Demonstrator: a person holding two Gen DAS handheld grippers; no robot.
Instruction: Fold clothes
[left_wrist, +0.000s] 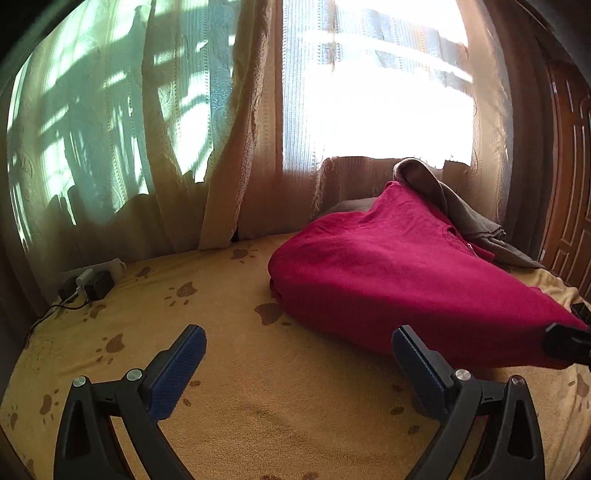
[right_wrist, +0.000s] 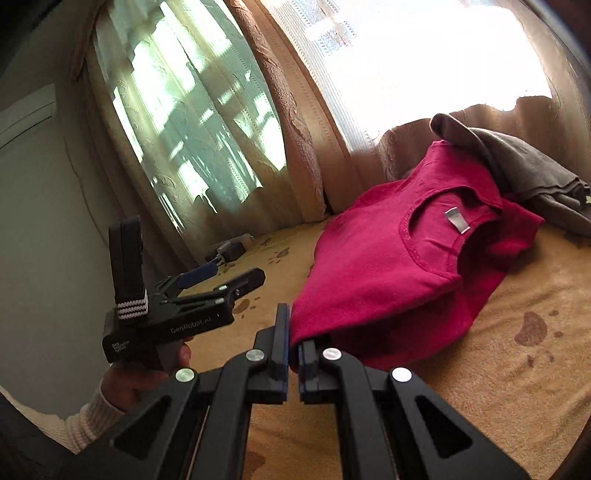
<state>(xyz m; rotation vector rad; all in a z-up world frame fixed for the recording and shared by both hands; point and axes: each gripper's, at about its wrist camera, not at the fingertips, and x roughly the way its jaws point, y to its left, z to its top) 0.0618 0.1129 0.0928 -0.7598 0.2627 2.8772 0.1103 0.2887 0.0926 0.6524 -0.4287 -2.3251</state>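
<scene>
A magenta T-shirt (right_wrist: 384, 266) lies partly folded on the yellow paw-print blanket (right_wrist: 509, 369), its collar and grey label facing up. My right gripper (right_wrist: 293, 343) is shut on a lower edge of the shirt, which is pulled taut toward it. In the left wrist view the same shirt (left_wrist: 399, 273) spreads across the right half, and the right gripper's black tip (left_wrist: 565, 347) shows at the far right edge. My left gripper (left_wrist: 299, 350) stands open above bare blanket, left of the shirt, with nothing between its blue pads. The left gripper (right_wrist: 229, 277) is also visible from the right wrist, held by a hand.
A grey-brown garment (right_wrist: 532, 173) is heaped behind the shirt by the window. Beige curtains (left_wrist: 229, 147) hang along the bed's far side. A white power strip with black chargers (left_wrist: 92, 282) rests at the blanket's far left corner. A wooden door (left_wrist: 569, 192) stands at right.
</scene>
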